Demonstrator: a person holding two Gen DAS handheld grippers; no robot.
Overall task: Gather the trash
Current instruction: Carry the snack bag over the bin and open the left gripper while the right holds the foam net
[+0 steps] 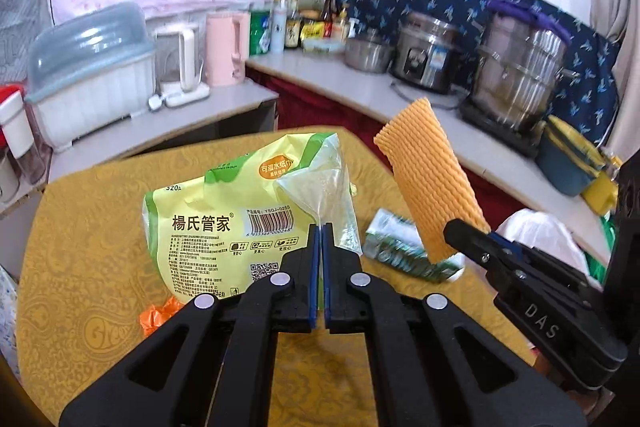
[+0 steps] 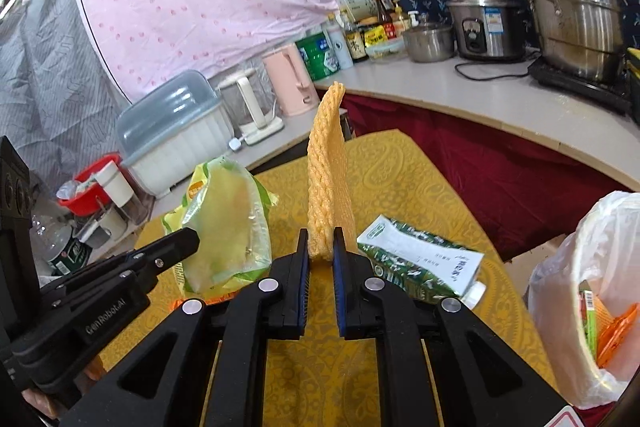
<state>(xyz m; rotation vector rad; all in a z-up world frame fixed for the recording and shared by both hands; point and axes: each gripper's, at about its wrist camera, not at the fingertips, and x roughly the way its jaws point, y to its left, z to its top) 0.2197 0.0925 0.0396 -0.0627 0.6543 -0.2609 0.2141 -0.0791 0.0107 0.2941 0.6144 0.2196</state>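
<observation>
My left gripper (image 1: 321, 227) is shut on the clear edge of a green and yellow plastic tissue wrapper (image 1: 224, 219), lifted above the yellow table (image 1: 80, 287). It shows in the right wrist view (image 2: 228, 227). My right gripper (image 2: 321, 231) is shut on an orange foam net sleeve (image 2: 326, 171), which stands upright; it shows in the left wrist view (image 1: 432, 179). A crushed green and white carton (image 2: 416, 259) lies on the table. An orange wrapper scrap (image 1: 158, 315) lies under the tissue wrapper.
A white trash bag (image 2: 592, 291) with some trash inside hangs open at the table's right. Behind are a counter (image 1: 400, 87) with steel pots (image 1: 516, 75), bottles, a pink kettle (image 1: 224, 47) and a dish box (image 1: 92, 75).
</observation>
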